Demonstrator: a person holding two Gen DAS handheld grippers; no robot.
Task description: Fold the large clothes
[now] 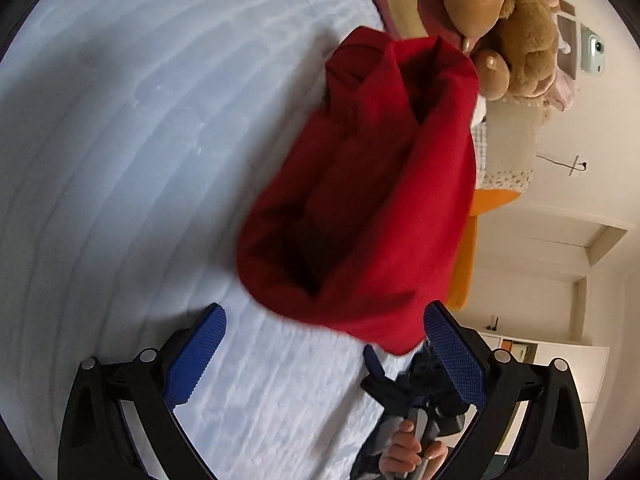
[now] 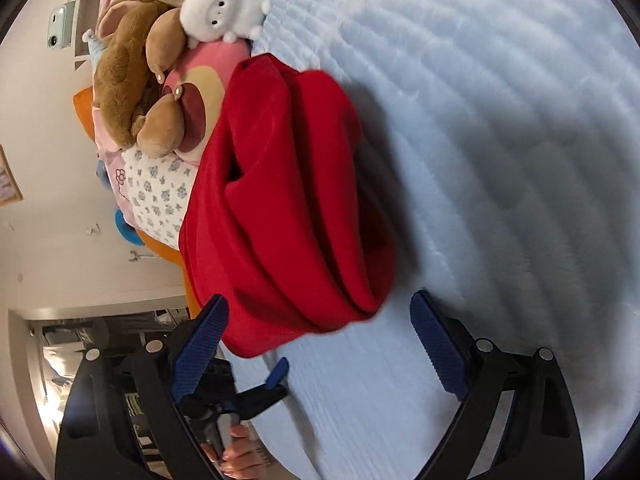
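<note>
The soft red cloth garment (image 1: 360,200), bunched in thick folds, lies on the pale blue ribbed bedspread (image 1: 140,140) directly ahead of both tongs, its long axis running away towards the brown plush toys (image 1: 516,36). The left gripper (image 1: 326,356) and right gripper (image 2: 320,344) both stand wide and empty, about equally near its closest hem. Blur probably hides whether the folds are tidy, and its underside is hidden.

- red garment (image 1: 372,208), plain thick fabric, no print visible
- folded into a loose bundle, several rounded layers stacked, not flat
- open pocket-like hollow on the near side in the left wrist view
- lies on the pale blue ribbed bedspread (image 1: 140,140), near the bed's edge
- far end close to the pile of plush toys (image 2: 136,92); touching or not, cannot tell
- edges slightly blurred
</note>
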